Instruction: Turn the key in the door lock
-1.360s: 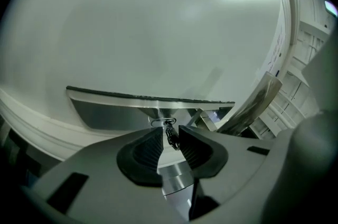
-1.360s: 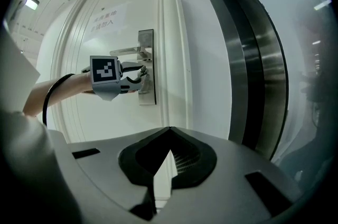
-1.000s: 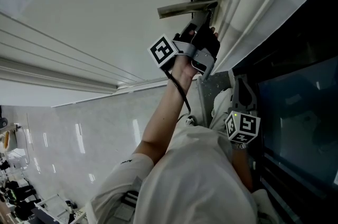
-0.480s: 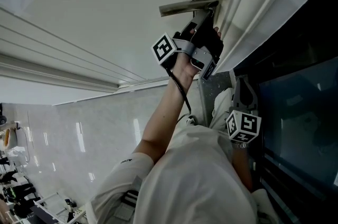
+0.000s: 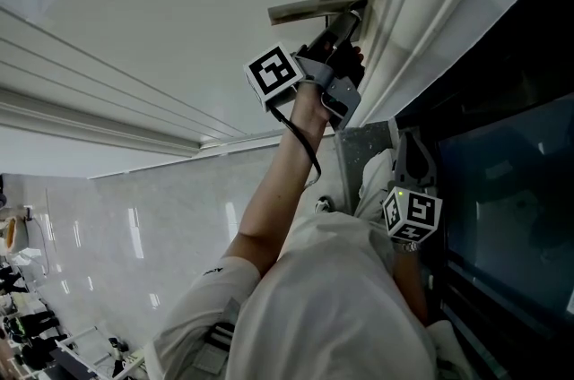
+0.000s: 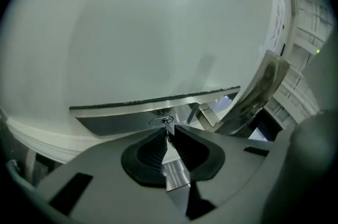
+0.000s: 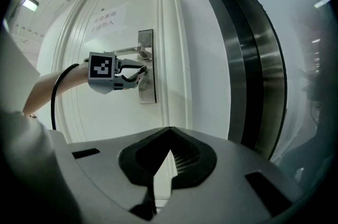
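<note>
Left fingers: have just been closing; the tips pinch a thin metal sliver, seemingly the key.
Key: seated in the keyhole, at 12 o'clock from the tips.
Plate: steel, carries the keyhole, with the handle at 2 o'clock.
Door: white, behind everything.
Right gripper: jaws together with nothing between them, well apart from the keyhole. The left gripper is at its 11 o'clock.
Done: key in, grip taken.
Left: probably the turn itself; how far the key has turned is too small to tell.
</note>
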`<act>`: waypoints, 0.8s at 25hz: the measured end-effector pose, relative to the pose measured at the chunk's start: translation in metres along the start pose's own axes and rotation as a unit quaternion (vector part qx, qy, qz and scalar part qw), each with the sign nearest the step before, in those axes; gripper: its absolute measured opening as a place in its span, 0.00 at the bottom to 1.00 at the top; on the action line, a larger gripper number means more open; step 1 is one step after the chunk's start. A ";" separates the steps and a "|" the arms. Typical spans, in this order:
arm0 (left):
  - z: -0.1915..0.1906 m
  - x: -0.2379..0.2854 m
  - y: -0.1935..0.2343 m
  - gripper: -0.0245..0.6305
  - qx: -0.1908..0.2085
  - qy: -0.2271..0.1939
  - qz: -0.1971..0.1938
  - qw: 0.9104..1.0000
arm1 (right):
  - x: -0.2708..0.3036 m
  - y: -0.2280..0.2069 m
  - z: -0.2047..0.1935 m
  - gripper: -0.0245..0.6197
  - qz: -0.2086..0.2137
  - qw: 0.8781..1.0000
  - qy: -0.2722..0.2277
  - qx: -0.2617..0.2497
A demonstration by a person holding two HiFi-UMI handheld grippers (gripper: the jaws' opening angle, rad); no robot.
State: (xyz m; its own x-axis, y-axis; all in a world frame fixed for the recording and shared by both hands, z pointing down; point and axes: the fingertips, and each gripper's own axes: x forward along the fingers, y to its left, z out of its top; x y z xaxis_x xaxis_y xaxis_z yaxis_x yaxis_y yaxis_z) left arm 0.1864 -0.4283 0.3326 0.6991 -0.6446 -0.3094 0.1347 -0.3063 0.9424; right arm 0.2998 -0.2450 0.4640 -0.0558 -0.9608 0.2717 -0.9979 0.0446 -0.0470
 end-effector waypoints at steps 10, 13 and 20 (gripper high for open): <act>-0.001 0.001 0.000 0.12 0.111 0.049 0.075 0.990 | -0.002 0.004 -0.004 0.03 0.007 1.000 0.000 0.001; -0.002 0.003 -0.002 0.13 0.154 0.068 0.092 0.981 | -0.002 0.003 -0.004 0.03 0.007 1.000 -0.001 0.004; -0.004 0.004 -0.002 0.13 0.157 0.083 0.091 0.980 | -0.004 0.003 -0.007 0.03 0.012 1.000 0.001 0.006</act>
State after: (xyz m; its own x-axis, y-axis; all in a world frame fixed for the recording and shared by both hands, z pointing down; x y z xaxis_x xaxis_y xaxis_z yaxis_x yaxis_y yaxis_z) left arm 0.1911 -0.4274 0.3296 0.7996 -0.5936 -0.0908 -0.2075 -0.4150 0.8859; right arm 0.2970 -0.2392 0.4698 -0.0789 -0.9592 0.2716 -0.9959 0.0638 -0.0640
